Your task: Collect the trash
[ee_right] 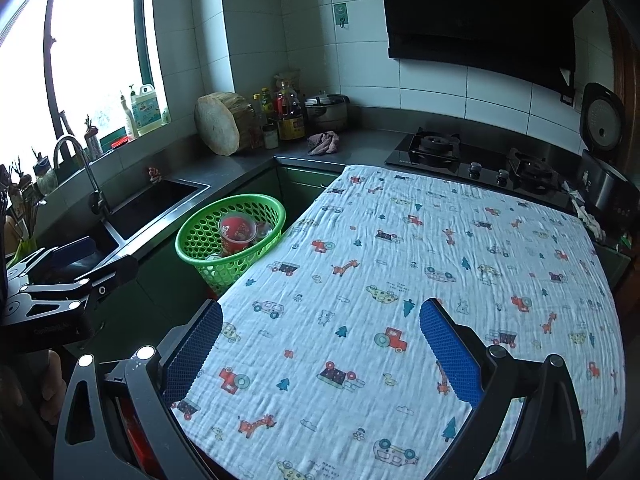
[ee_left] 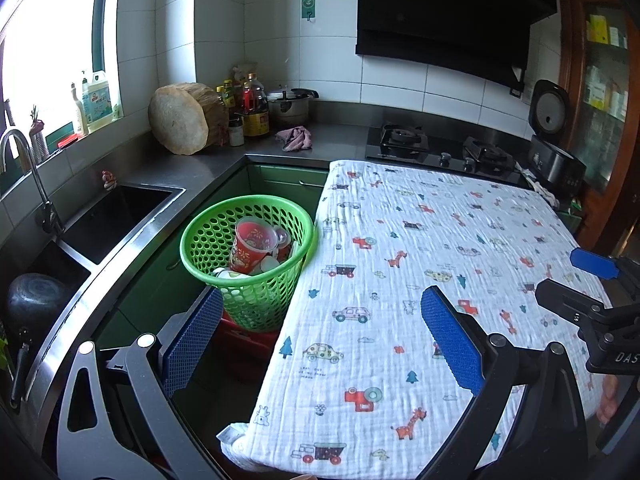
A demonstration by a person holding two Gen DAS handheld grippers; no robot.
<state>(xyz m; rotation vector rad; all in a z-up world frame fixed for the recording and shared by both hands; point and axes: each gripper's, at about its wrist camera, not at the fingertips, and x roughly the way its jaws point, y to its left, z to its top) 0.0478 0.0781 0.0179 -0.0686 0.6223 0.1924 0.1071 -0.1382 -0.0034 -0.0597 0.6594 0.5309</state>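
Note:
A green perforated basket point(ee_left: 208, 240) stands beside the table's left edge and holds a red printed cup point(ee_left: 250, 250) and other white and clear cups. It also shows in the right wrist view point(ee_right: 200, 236), with the red cup point(ee_right: 236, 234) inside. My left gripper point(ee_left: 320, 328) is open and empty, hovering over the table's left edge near the basket. My right gripper point(ee_right: 320, 336) is open and empty above the table. The cloth-covered table point(ee_left: 460, 240) carries no loose trash that I can see.
A steel counter with a sink point(ee_left: 112, 216) and tap runs along the left. A wooden chopping block point(ee_left: 180, 120), bottles, a pot and a pink rag point(ee_left: 294, 138) sit at the back. A gas hob point(ee_left: 440, 148) and rice cooker point(ee_left: 554, 140) stand behind the table.

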